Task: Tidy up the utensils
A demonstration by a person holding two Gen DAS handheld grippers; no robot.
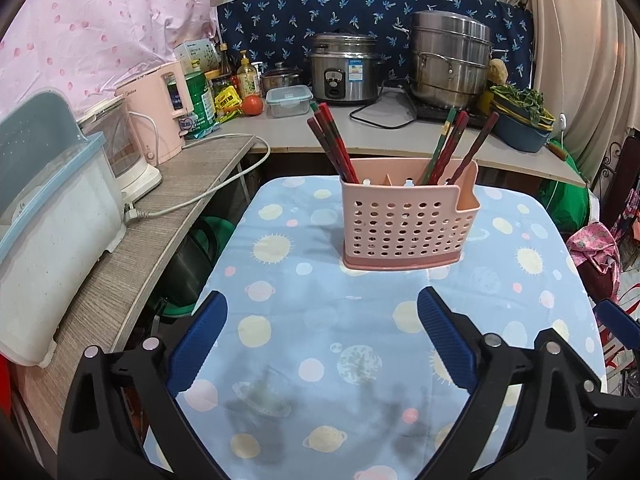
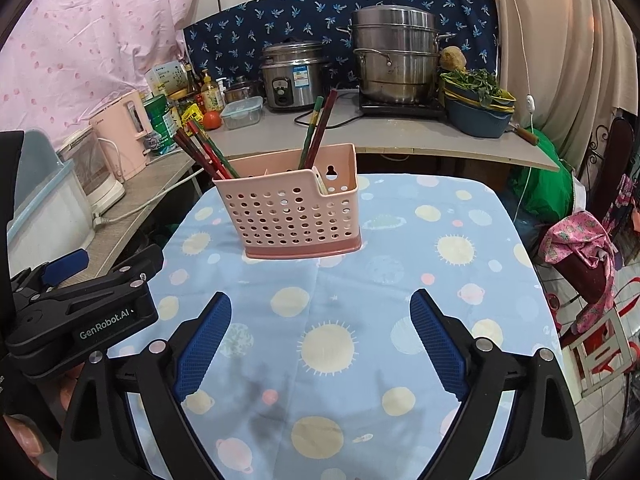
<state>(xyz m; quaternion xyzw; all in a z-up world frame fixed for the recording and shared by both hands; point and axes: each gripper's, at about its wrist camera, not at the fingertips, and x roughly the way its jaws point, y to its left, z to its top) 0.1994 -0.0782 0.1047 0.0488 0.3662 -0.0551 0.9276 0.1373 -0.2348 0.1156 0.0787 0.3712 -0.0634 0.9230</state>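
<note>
My left tongs (image 1: 322, 344) and right tongs (image 2: 320, 344) are both spread and empty, hovering level above the tabletop (image 2: 460, 300); the pink holder (image 1: 408, 220) stands straight ahead of both, well apart, its long axis crosswise. Chopsticks (image 1: 334, 148) stand tilted inside it; judged roughly equidistant, neither tongs nearer.

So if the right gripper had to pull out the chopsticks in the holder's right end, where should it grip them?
Grip the exposed upper shafts of the right-hand chopsticks, well above the rim of the pink holder. They lean up and to the right, so the right gripper, whose jaws are open, should probably come from above and the front, tilted to match that lean, then lift along it.
</note>
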